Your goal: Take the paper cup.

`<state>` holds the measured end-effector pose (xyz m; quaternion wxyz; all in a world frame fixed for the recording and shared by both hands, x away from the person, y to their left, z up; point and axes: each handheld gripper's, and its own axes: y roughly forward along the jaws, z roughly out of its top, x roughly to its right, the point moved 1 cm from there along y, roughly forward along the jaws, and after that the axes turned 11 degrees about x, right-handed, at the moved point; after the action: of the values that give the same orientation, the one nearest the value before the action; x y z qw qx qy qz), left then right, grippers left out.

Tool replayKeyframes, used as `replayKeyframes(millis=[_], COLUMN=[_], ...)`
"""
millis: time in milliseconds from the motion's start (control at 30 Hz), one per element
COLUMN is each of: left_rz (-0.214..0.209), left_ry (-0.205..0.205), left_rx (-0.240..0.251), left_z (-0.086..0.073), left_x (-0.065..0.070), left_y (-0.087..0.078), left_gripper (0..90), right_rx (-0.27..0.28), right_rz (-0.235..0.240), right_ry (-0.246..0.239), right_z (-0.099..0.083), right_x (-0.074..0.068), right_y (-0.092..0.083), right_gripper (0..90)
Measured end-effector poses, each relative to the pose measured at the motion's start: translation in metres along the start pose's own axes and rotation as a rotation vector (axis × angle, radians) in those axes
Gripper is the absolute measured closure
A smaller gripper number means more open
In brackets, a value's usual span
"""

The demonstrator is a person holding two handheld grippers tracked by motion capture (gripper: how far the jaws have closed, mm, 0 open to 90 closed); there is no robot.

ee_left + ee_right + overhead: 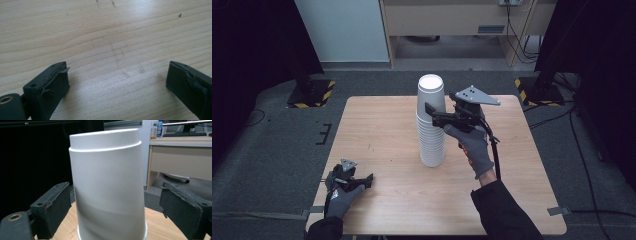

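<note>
Tall stack of upturned white cups (pixel 431 122) stands near the middle of the table (pixel 377 130), slightly toward the far edge. Right gripper (pixel 430 111) is level with the top cup (pixel 108 185), jaws spread either side, apparently not touching yet. Best approach: close gently on the top cup only, above the next rim, then lift straight up so the stack stays put. Left gripper (pixel 371 178) rests spread at the near left corner, holding nothing.

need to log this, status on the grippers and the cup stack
Right gripper open, jaws astride top cup, not touching. Left gripper open, low over bare table. Cup stack upright. Nothing in the way.
</note>
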<state>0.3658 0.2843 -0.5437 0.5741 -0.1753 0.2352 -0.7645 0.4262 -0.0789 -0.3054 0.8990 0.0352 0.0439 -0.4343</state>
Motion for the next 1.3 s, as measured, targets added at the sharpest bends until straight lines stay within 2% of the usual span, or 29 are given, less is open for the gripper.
replayKeyframes(millis=[367, 600, 767, 1100, 1300], left_rz=[-0.001, -0.002, -0.002, -0.002, -0.002], left_ry=[0.000, 0.001, 0.001, 0.001, 0.002], left_rx=[0.000, -0.001, -0.001, -0.001, -0.001], left_z=[0.000, 0.000, 0.000, 0.000, 0.000], left_x=[0.000, 0.000, 0.000, 0.000, 0.000], left_y=[0.000, 0.000, 0.000, 0.000, 0.000], left_gripper=[3.6, 3.5, 3.5, 3.5, 3.5], right_rx=[-0.021, -0.043, -0.043, -0.054, -0.017], right_rz=[0.005, -0.010, -0.011, -0.004, -0.003], right_ry=[-0.019, -0.019, -0.013, -0.053, -0.029], right_z=[-0.009, -0.016, -0.017, -0.014, -0.008], right_x=[-0.007, -0.005, -0.005, -0.005, -0.006], right_y=[0.022, 0.032, 0.034, 0.034, 0.034], right_gripper=[10.1, 10.7, 12.7, 14.5, 14.8])
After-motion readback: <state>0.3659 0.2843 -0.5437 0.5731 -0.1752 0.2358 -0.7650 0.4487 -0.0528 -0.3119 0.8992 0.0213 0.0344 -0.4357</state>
